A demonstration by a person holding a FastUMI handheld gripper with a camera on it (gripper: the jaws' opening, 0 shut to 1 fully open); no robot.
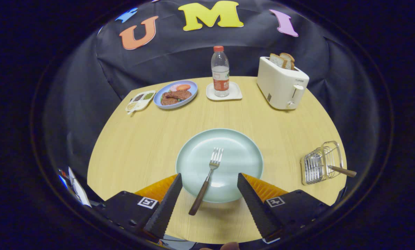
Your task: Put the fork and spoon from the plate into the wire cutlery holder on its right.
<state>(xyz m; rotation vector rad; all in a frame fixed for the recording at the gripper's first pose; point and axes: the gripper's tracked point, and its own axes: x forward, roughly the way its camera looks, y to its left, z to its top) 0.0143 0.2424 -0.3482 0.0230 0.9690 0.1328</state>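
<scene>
A pale green plate (pixel 238 146) lies on the wooden table just ahead of my fingers. On it rests a fork (pixel 207 177) with a brown handle, tines pointing away, the handle end hanging over the plate's near rim between my fingers. My gripper (pixel 210 180) is open, one finger on each side of the fork handle, touching nothing. To the right of the plate stands the wire cutlery holder (pixel 320 163). A brown handle (pixel 343 171) sticks out of it to the right; the utensil's head is hidden inside the wires.
At the back of the table (pixel 141 146) stand a white toaster (pixel 282 85) with bread slices, a water bottle (pixel 220 71) on a white coaster, a blue plate of food (pixel 175 94) and a small divided dish (pixel 140 100). The table's near edge runs under my fingers.
</scene>
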